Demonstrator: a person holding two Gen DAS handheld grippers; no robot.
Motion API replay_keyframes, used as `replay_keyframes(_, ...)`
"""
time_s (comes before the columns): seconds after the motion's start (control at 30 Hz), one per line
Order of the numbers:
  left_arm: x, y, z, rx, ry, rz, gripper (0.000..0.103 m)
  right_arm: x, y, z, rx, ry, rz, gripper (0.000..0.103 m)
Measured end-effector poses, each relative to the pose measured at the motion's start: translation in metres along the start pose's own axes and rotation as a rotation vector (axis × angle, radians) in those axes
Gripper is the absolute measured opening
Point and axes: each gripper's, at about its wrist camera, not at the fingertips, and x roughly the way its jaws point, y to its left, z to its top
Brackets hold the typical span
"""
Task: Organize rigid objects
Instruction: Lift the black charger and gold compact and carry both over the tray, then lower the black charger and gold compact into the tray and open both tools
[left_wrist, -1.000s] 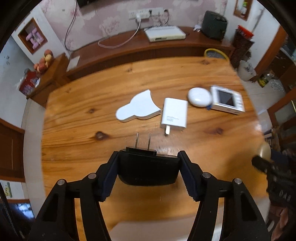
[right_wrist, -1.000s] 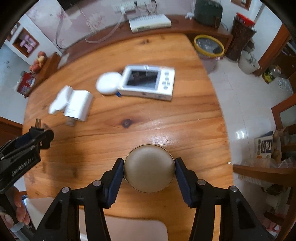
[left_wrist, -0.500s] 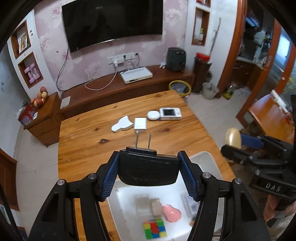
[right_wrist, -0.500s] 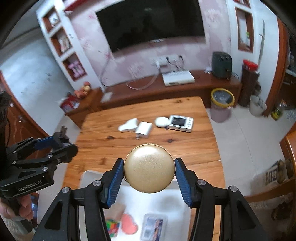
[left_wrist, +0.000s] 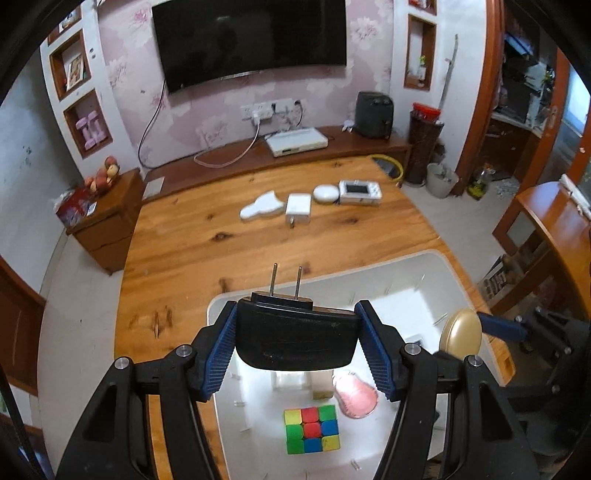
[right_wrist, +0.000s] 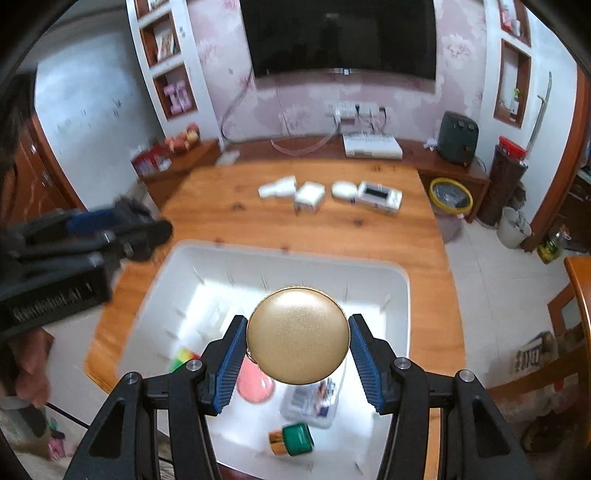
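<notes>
Your left gripper (left_wrist: 297, 345), clamping the black plug adapter (left_wrist: 295, 338), and right gripper (right_wrist: 298, 347), clamping the gold disc (right_wrist: 297, 335), have pulled back over the white bin (right_wrist: 400, 295), table items now at twelve o'clock.

A home living room: wall-mounted television (left_wrist: 251, 38) upper centre, floral wallpaper (left_wrist: 129, 55), low wooden media shelf (left_wrist: 343, 146), wooden counter (left_wrist: 207, 236) below.
</notes>
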Motion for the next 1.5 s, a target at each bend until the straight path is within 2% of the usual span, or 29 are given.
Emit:
replay_keyframes(0.13, 0.020, -0.003, -0.018, 0.007, 0.053, 0.025, 0.066, 0.022, 0.000, -0.014, 0.006, 0.077, 0.007, 0.056)
replay_keyframes(0.3, 0.051, -0.011, -0.040, 0.024, 0.151, 0.025, 0.067, 0.044, -0.005, -0.028, 0.020, 0.148, -0.026, 0.056)
replay_keyframes(0.5, 0.067, -0.021, -0.057, 0.062, 0.208, 0.033, 0.067, 0.063, -0.001, -0.037, 0.009, 0.210, -0.048, 0.056)
replay_keyframes(0.7, 0.072, -0.019, -0.060, 0.059, 0.229, 0.038, 0.067, 0.071, 0.004, -0.041, -0.016, 0.250, -0.061, 0.059)
replay_keyframes(0.77, 0.075, -0.017, -0.061, 0.052, 0.241, 0.038, 0.067, 0.072, 0.007, -0.042, -0.029, 0.258, -0.069, 0.075)
replay_keyframes(0.8, 0.076, -0.017, -0.062, 0.049, 0.248, 0.040, 0.067, 0.072, 0.009, -0.044, -0.038, 0.260, -0.071, 0.076)
replay_keyframes(0.87, 0.076, -0.017, -0.063, 0.050, 0.249, 0.046, 0.070, 0.073, 0.011, -0.043, -0.049, 0.265, -0.070, 0.076)
replay_keyframes(0.93, 0.073, -0.018, -0.062, 0.056, 0.238, 0.049, 0.084, 0.074, 0.013, -0.044, -0.057, 0.270, -0.070, 0.076)
replay_keyframes(1.0, 0.067, -0.020, -0.061, 0.063, 0.218, 0.048, 0.091, 0.074, 0.015, -0.045, -0.059, 0.274, -0.066, 0.076)
replay_keyframes(1.5, 0.064, -0.017, -0.058, 0.054, 0.205, 0.067, 0.091, 0.076, 0.012, -0.049, -0.037, 0.292, -0.044, 0.076)
